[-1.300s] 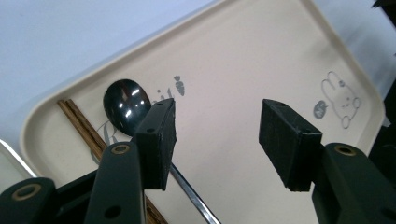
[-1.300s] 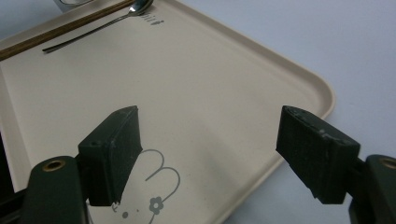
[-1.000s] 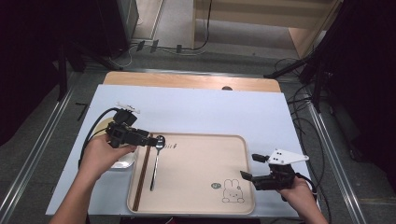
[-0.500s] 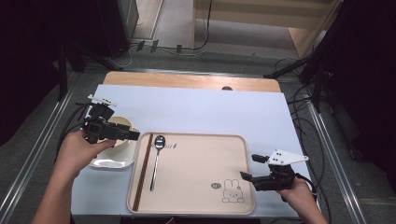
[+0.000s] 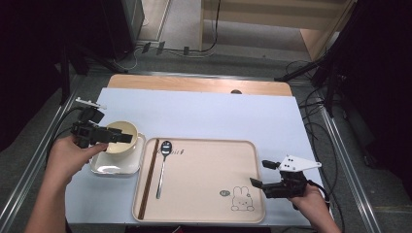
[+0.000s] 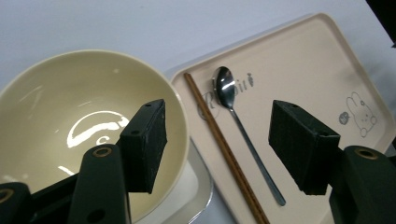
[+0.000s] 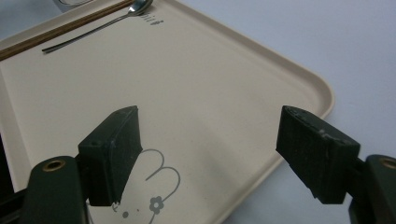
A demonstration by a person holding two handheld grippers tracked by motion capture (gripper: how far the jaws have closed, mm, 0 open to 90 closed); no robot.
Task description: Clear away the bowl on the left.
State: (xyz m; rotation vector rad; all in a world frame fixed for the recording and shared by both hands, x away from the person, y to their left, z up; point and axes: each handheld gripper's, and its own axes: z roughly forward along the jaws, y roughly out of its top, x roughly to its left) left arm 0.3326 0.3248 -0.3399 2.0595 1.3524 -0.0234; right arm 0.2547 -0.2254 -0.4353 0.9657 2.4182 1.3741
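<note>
Both jaws of the left gripper (image 6: 219, 149) stand wide, one hanging inside the cream bowl (image 6: 70, 107), nothing gripped.

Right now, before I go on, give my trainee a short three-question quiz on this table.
1. True or false: the bowl stands on the tray.
2. What lies on the tray beside the chopsticks? A) fork B) spoon C) knife
3. Fill in: the left gripper hovers over the ____ with its jaws ____.

Key
1. False: it stands on a white plate, left of the tray.
2. B.
3. Bowl; open. The right gripper, also open and holding nothing, hangs over the tray's corner by the rabbit drawing.
</note>
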